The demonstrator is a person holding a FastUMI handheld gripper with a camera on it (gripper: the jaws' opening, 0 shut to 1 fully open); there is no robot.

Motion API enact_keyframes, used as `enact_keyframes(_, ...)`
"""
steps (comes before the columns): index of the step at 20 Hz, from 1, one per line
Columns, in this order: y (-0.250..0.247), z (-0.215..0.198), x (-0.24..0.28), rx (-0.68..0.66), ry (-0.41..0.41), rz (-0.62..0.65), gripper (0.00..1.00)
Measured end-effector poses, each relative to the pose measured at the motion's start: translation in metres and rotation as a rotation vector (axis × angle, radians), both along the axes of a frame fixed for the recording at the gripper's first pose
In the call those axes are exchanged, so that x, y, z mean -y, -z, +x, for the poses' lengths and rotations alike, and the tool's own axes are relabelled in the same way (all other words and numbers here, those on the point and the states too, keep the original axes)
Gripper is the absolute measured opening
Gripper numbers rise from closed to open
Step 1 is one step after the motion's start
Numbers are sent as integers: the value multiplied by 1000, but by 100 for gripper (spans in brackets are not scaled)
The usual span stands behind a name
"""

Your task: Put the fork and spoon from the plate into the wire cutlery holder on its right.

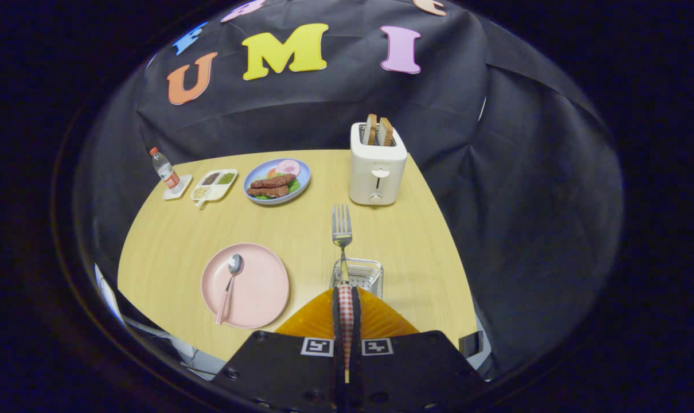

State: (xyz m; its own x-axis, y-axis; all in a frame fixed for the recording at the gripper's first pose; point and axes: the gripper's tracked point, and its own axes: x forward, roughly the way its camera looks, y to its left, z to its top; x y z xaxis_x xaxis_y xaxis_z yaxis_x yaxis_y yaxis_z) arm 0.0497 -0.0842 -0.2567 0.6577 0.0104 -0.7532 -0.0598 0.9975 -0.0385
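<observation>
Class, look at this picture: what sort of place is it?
Probably a staged dining setup in a booth: a wooden table with a toaster and plate of food, and a gripper clamping a fork.

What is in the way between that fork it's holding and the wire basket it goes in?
Nothing visible. The gripper is shut on the fork, whose tines point up and away. The wire cutlery holder sits just ahead of the fingers, right of the pink plate, with open tabletop around it. The toaster stands well beyond.

Checked-handled fork (342, 229) above wire cutlery holder (358, 274); spoon (230, 287) on pink plate (261, 298).
</observation>
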Motion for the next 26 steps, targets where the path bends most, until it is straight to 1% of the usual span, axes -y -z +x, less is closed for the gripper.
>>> enact_keyframes(3, 5, -1, 14, -67, -26, -10, 3)
enact_keyframes(6, 6, -5, 20, -130, -70, -4, 3)
enact_keyframes(8, 14, -6, 30, -165, -72, -28, 3)
enact_keyframes(12, 31, -22, 34, -291, -105, -28, 3)
enact_keyframes(16, 36, -33, 34, -410, -151, -35, 3)
enact_keyframes(21, 48, -38, 31, -596, -143, -11, 3)
enact_keyframes(22, 51, -36, 29, -620, -145, -8, 3)
enact_keyframes(26, 61, -23, 31, -701, -104, -16, 3)
